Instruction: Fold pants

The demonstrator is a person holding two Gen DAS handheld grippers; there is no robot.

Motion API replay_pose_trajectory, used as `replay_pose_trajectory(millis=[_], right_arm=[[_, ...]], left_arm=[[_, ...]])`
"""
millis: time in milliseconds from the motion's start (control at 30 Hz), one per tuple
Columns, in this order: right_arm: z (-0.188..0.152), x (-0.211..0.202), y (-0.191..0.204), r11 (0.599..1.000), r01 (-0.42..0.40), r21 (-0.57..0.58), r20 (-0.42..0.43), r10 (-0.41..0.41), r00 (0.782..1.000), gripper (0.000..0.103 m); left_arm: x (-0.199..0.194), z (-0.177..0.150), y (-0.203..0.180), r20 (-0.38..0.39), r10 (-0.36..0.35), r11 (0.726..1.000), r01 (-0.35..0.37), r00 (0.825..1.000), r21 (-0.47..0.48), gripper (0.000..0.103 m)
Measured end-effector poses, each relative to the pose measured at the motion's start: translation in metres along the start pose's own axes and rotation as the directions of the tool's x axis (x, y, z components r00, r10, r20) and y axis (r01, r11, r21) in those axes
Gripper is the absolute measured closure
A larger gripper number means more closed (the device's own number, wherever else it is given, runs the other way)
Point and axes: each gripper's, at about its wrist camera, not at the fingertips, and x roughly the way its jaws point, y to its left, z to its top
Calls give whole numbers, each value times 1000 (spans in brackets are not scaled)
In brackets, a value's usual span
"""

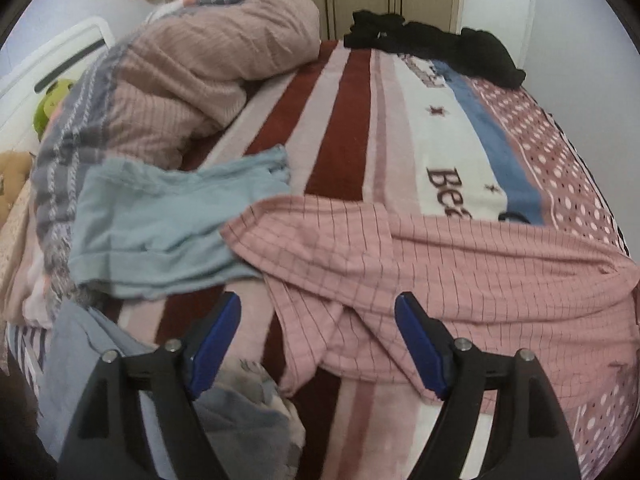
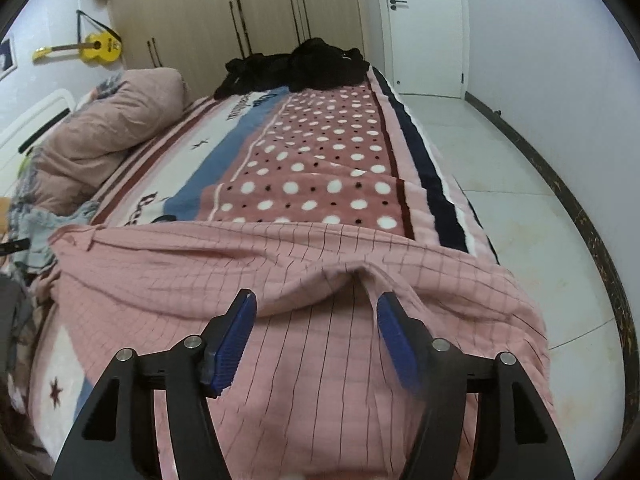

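Pink checked pants (image 1: 420,264) lie spread and rumpled across the near part of the bed; they also fill the near half of the right wrist view (image 2: 280,280). My left gripper (image 1: 318,312) is open and empty, hovering over the left end of the pants, where a loose leg end lies between the blue pads (image 1: 218,332). My right gripper (image 2: 316,310) is open and empty just above the pants, with a raised fold of the fabric between its fingertips. Part of the pants hangs over the bed's right edge.
A striped and dotted blanket (image 2: 320,160) covers the bed. A light blue garment (image 1: 160,220) lies left of the pants, a grey one (image 1: 100,360) nearer. A pink quilt (image 1: 192,80) is heaped at the left, black clothes (image 2: 296,64) at the far end. White floor (image 2: 520,200) lies to the right.
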Motion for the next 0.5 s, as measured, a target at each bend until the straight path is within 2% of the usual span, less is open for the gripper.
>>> replay_pose_trajectory(millis=[100,167,267,333,433,500], right_arm=[[-13,-17,-3,1000,0,-21,-2,0,1000,42],[-23,-26,-8,999,8,-31,2,-8,1000,29],[-42,-38,-21,995,75,-66,14,-74,997,19],[-54,-41,-29,990,106,-89,6,-106,994,16],[-72,-37,-38,992,66,-105,-50,-72,996,12],[-82,-34,-40,987,96,-126,-63,-105,993,12]], left_arm=[[5,-10,-6,-21,-42,999,41,999,-17,27],[9,-17,-15,-30,-59,998,59,998,-3,27],[13,-24,-29,-31,-35,998,36,999,44,27],[14,-27,-35,-27,-31,997,33,999,65,27],[13,-29,-42,-14,-36,996,37,999,76,27],[10,-30,-48,2,-42,995,42,999,85,27]])
